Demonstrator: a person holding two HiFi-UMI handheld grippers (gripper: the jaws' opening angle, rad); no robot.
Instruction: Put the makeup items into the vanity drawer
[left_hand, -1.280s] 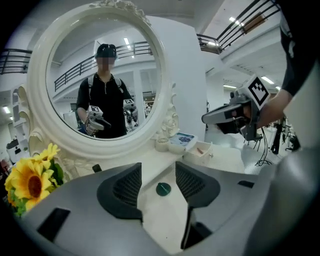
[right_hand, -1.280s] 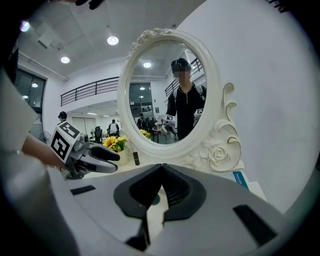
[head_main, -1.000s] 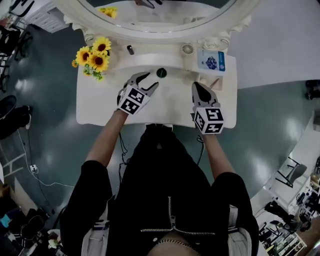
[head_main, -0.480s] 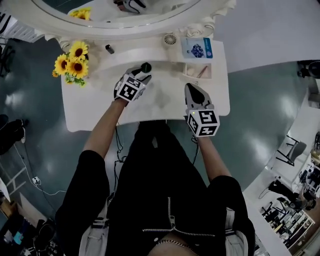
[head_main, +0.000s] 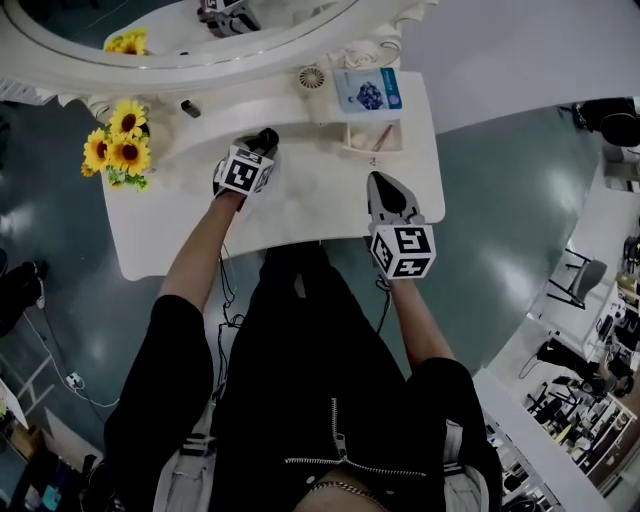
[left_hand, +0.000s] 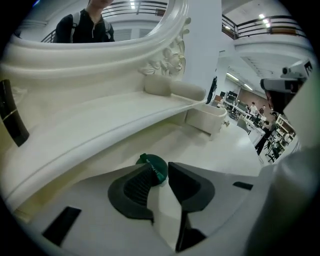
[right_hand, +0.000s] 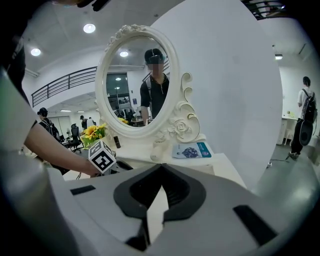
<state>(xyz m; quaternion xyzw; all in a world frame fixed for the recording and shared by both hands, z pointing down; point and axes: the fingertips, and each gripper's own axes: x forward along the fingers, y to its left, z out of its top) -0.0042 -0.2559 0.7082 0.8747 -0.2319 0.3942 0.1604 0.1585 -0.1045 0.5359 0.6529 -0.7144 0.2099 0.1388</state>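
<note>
Now, left gripper (left_hand: 161, 169) jaws have just been closing and stand half apart. The green compact (left_hand: 151, 162) sits only at their tips on the vanity top (left_hand: 210, 145), not clamped. With that shallow bite it could squirt out sideways. Right gripper (right_hand: 160, 170) is closed, empty.

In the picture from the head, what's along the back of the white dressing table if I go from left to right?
sunflowers → small dark tube → dark green round pot → round white grille → blue packet
</note>
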